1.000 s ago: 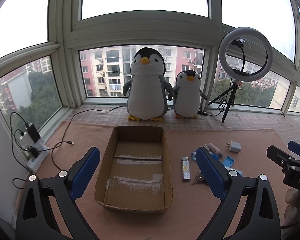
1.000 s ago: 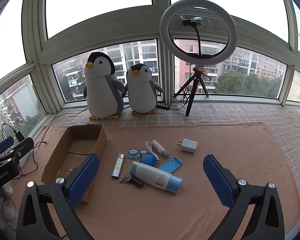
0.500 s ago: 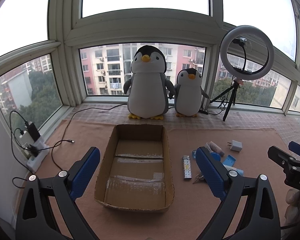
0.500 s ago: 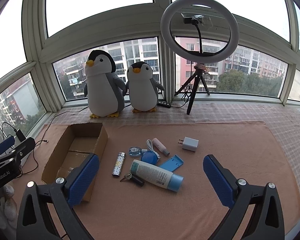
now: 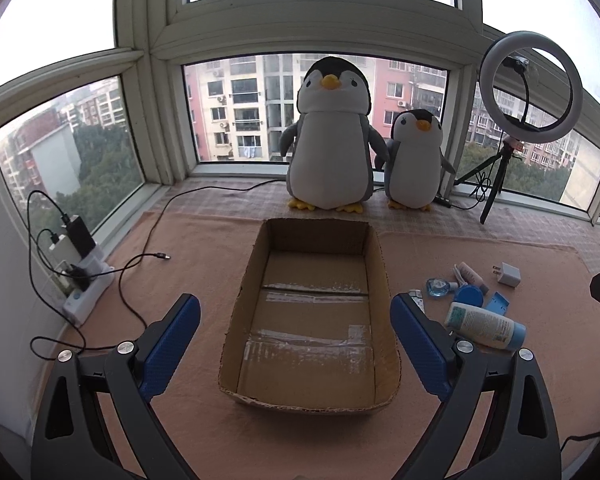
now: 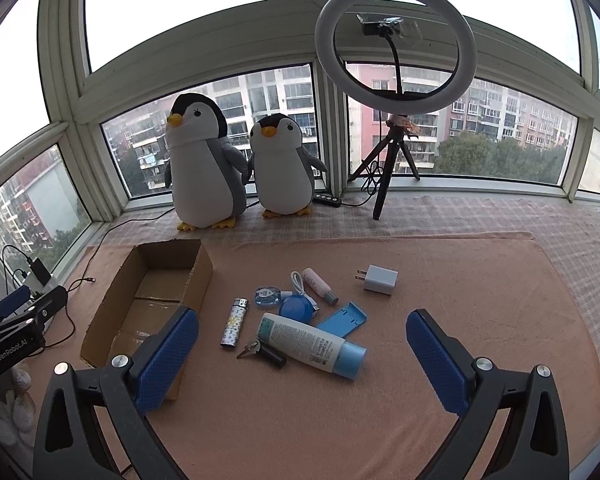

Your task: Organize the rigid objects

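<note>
An empty open cardboard box (image 5: 374, 256) (image 6: 112, 304) lies on the pink mat. To its right lies a pile of small items: a white tube with a blue cap (image 6: 314, 344) (image 5: 486, 326), a lighter (image 6: 235, 322), a key (image 6: 256, 348), a white charger plug (image 6: 380, 279) (image 5: 508, 274), a blue round case (image 6: 296, 307), a blue flat holder (image 6: 342, 319), a small pink bottle (image 6: 318, 280). My left gripper (image 5: 296, 346) is open and empty above the box's near end. My right gripper (image 6: 302, 354) is open and empty above the tube.
Two plush penguins (image 5: 330, 140) (image 6: 278, 168) stand at the window behind the box. A ring light on a tripod (image 6: 396, 48) stands at the back right. A power strip with cables (image 5: 82, 276) lies at the left wall.
Both grippers have moved a little forward and closer to the mat; the left view has shifted right so the tube shows past its right finger. Both grippers stay open.
</note>
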The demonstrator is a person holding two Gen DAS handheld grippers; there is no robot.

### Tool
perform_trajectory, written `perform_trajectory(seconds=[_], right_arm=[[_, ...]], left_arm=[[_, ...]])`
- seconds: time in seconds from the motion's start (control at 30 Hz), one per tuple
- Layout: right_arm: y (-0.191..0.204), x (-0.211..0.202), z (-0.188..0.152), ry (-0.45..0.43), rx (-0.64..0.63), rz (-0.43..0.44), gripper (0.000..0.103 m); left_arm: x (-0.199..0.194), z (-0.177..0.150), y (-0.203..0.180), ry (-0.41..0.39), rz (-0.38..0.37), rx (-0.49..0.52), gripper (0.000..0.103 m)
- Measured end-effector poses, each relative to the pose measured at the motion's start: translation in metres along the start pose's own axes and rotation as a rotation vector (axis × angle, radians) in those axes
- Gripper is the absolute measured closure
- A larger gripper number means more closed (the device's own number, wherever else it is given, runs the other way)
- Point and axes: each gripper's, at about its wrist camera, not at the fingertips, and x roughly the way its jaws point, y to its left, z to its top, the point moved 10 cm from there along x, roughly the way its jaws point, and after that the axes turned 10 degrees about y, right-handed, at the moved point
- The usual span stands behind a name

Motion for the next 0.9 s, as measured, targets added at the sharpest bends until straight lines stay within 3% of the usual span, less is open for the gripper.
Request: perform_trajectory(seconds=[0.13, 0.4, 0.7, 0.9], right_arm=[[-0.005, 0.004, -0.004, 0.007, -0.006, 0.004, 0.000], [-0.026, 0.025, -0.019, 0.035, -0.033, 0.055, 0.000], [-0.050, 0.073, -0.033, 0.145, -0.047, 0.066, 0.000], [-0.019, 0.087, -0.037, 0.182, -0.124, 0.161, 0.008]], left_arm=[[0.029, -0.016, 0.025, 0.061, 0.042, -0.029, 0.007], [0.087, -0.050, 0.059, 0.194, 0.097, -0.080, 0.017], [0.122, -0.065, 0.063, 0.255, 0.117, -0.077, 0.031], [0.131, -0.068, 0.059, 0.268, 0.104, -0.070, 0.043]])
